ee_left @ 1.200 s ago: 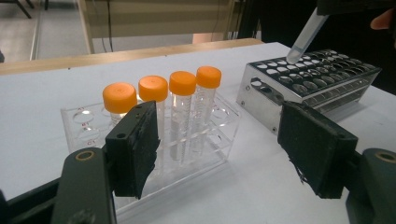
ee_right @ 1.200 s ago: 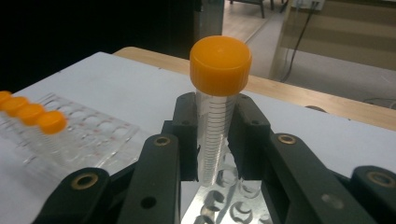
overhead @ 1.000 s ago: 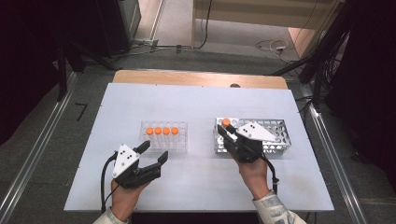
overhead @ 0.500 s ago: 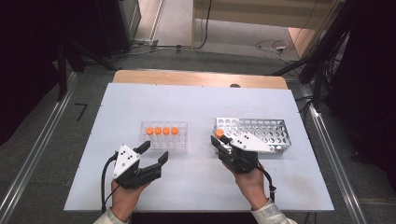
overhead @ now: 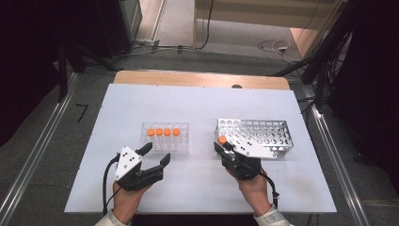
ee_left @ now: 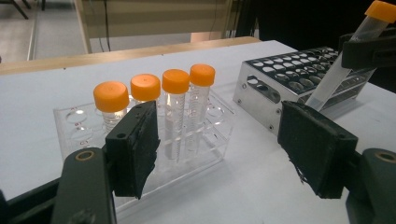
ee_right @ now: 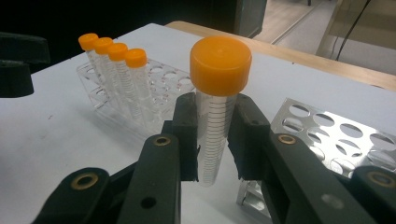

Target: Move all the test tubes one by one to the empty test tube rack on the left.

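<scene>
My right gripper (overhead: 224,146) is shut on a clear tube with an orange cap (overhead: 222,140), held at the near left corner of the metal rack (overhead: 263,134). In the right gripper view the tube (ee_right: 219,60) stands upright between the pads (ee_right: 187,135), its tip above the table beside the metal rack (ee_right: 336,135). My left gripper (overhead: 156,153) stands open on the table just in front of the clear rack (overhead: 183,143), which holds a row of several orange-capped tubes (overhead: 163,132). The left gripper view has these tubes (ee_left: 175,81) beyond the open jaws, with nothing between them.
The white table (overhead: 197,108) has a wooden strip (overhead: 202,79) along its far edge. The metal rack (ee_left: 280,84) has many empty holes. The clear rack (ee_right: 159,79) has free holes beside its tubes. Dark equipment and cables stand around the table.
My right gripper, with the tube in it, has come down and toward me from over the metal rack to its near left corner. The left gripper has kept still.
</scene>
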A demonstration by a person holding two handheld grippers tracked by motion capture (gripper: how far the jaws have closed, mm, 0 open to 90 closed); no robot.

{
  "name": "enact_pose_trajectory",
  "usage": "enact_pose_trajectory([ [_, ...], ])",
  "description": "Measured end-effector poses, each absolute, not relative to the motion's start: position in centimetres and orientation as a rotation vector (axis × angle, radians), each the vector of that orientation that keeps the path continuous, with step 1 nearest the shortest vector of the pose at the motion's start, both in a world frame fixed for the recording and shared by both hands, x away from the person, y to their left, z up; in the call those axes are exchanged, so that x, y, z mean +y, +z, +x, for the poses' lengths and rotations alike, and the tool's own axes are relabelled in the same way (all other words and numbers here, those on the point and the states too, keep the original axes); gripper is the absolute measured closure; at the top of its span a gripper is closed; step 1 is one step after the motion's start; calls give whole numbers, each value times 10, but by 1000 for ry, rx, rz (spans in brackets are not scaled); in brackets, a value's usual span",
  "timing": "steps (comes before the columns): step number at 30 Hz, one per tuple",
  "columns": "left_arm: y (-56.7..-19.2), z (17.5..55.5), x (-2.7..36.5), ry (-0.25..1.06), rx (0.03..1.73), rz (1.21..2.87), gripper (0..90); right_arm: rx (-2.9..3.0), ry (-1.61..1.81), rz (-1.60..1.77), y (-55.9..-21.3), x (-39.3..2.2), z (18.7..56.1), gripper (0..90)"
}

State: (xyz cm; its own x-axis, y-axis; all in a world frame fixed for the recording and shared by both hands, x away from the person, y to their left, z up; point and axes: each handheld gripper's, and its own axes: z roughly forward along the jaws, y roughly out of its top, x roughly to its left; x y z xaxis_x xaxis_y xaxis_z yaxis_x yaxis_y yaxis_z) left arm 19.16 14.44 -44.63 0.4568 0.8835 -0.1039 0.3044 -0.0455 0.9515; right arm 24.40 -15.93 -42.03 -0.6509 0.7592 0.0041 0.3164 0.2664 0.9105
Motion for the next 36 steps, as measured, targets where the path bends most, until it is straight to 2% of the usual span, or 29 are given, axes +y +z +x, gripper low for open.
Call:
enact_pose_trajectory([
  [36, -446, 190, 144, 650, 1053, 1600, 286, 2146, 1321, 975, -434, -167, 232, 717],
])
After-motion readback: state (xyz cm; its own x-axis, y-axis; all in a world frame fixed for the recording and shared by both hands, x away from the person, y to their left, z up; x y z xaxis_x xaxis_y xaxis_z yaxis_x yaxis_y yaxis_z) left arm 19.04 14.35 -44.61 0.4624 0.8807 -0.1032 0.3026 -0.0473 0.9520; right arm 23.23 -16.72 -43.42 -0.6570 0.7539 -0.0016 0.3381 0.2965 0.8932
